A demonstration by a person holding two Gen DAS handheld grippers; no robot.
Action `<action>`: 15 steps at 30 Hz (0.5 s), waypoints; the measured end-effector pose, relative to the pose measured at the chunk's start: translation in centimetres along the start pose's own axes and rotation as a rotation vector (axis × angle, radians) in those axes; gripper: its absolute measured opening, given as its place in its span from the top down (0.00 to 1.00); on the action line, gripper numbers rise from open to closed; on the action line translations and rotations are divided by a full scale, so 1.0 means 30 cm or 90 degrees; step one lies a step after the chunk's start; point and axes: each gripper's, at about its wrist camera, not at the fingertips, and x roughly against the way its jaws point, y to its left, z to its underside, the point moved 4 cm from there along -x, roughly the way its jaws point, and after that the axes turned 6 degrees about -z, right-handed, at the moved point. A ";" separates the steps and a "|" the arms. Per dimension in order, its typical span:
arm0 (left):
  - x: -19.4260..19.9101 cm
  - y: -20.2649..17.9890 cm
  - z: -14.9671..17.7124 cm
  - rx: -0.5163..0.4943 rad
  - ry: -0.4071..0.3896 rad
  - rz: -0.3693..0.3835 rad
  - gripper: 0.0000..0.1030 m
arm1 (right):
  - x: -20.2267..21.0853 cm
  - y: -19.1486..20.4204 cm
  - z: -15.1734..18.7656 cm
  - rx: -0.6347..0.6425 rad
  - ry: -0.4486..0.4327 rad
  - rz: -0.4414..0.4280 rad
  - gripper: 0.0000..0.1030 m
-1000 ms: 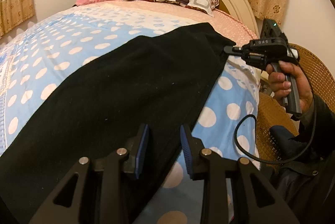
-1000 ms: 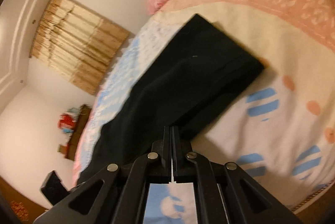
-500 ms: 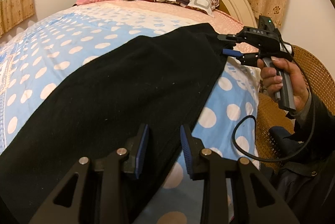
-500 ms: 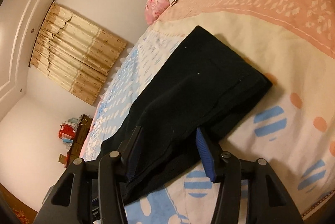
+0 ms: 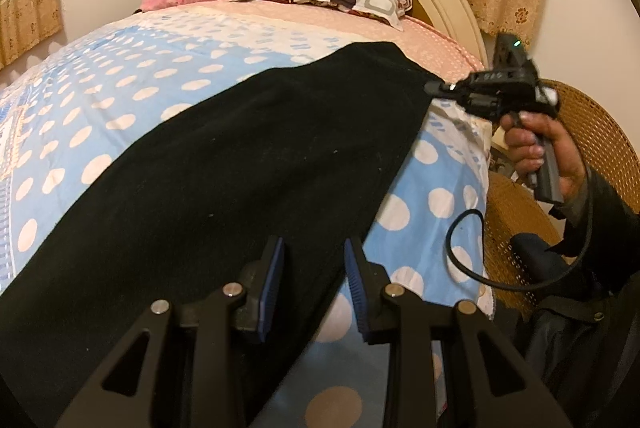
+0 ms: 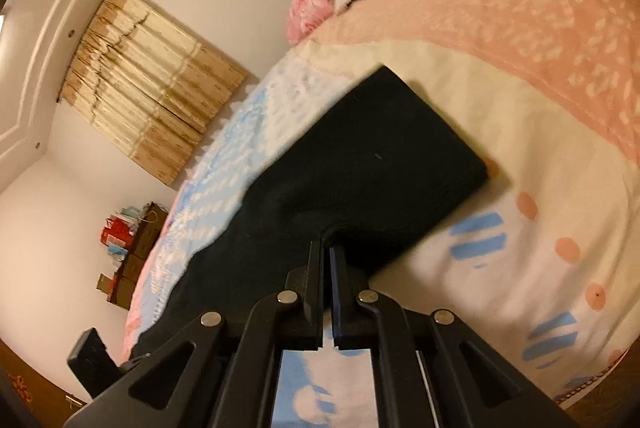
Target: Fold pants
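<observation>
Right wrist view: the right gripper (image 6: 326, 260), spread half a second ago, now pinches the near edge of the black fabric pants (image 6: 360, 164) lying flat on the polka-dot bedspread (image 5: 120, 96); the left gripper (image 5: 314, 268) stays spread, so lifting seems next.

The right gripper (image 6: 327, 260) was open; its jaws have closed, seemingly pinching the pants (image 6: 360, 164) edge.
</observation>
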 end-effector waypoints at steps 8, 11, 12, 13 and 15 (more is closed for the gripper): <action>0.034 0.003 -0.004 0.008 -0.006 -0.013 0.67 | 0.028 -0.029 0.012 -0.009 -0.001 0.007 0.76; 0.051 0.014 -0.014 0.019 -0.023 -0.015 0.67 | 0.111 -0.072 -0.009 -0.030 -0.054 0.027 0.59; 0.051 0.018 -0.020 0.022 -0.027 -0.016 0.67 | 0.129 -0.091 -0.016 -0.040 -0.066 0.035 0.59; 0.048 0.022 -0.026 0.024 -0.029 -0.017 0.67 | 0.144 -0.114 -0.025 -0.052 -0.077 0.044 0.59; 0.032 0.028 -0.040 0.031 -0.031 -0.019 0.67 | 0.151 -0.153 -0.033 -0.074 -0.086 0.058 0.59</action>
